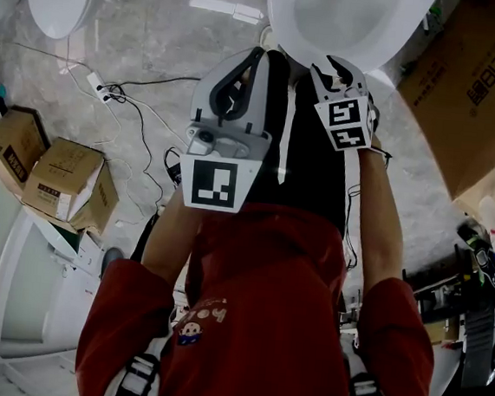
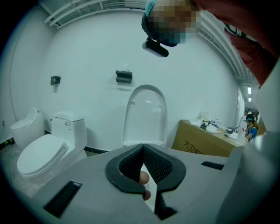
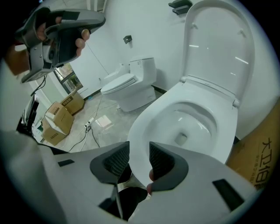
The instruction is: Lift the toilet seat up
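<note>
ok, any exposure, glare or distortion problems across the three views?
Head view: dim overall, the toilet blown out white at the top. Left gripper view: heavy fisheye, black corners, straight lines bowed. Right gripper view: same fisheye, glare streaks on the raised lid. All three are reasonably sharp.

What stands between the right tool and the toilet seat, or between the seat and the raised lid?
Nothing visible. The seat shows right at the parted jaws of the right tool, and the space up to the lid is free.

2 small cardboard boxes sit on the floor at left beside loose cables; 1 large cardboard box stands at right.
</note>
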Available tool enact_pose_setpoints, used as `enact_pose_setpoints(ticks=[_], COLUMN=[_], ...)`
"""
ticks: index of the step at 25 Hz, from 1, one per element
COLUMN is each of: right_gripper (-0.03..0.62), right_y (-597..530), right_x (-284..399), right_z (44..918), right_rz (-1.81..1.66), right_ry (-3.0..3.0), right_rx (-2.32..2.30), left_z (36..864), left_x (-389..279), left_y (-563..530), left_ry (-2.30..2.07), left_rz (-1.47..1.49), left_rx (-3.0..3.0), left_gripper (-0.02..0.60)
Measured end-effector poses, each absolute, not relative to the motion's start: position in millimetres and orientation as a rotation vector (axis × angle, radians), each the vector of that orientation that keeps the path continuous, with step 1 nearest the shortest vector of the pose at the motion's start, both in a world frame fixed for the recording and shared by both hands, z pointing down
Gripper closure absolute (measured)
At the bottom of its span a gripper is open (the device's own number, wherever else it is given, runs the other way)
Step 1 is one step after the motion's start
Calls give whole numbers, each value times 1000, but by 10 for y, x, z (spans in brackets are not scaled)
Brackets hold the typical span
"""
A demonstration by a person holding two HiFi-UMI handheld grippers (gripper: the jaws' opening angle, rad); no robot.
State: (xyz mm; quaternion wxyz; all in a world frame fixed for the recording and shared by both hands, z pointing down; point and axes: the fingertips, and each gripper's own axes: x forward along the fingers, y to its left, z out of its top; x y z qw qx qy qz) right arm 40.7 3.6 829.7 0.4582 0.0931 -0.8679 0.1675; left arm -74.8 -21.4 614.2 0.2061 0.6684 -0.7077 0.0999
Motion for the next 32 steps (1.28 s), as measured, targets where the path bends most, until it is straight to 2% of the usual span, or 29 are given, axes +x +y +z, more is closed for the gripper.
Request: enact_pose_setpoints(ticks=[13,32], right_gripper=[382,361], right_y=[202,337], right_x=[308,235], right_z=[8722,9251], right_rz=[309,161], right_ry=[-2025,-1858], right_rx=[63,-142], left_z=[6284,6392], left_x=[-868,-1198], left_y=[-94,41], left_ry=[-1963,-2021], left_rz=[270,259], left_rx=[1812,1719], left_gripper=[574,574])
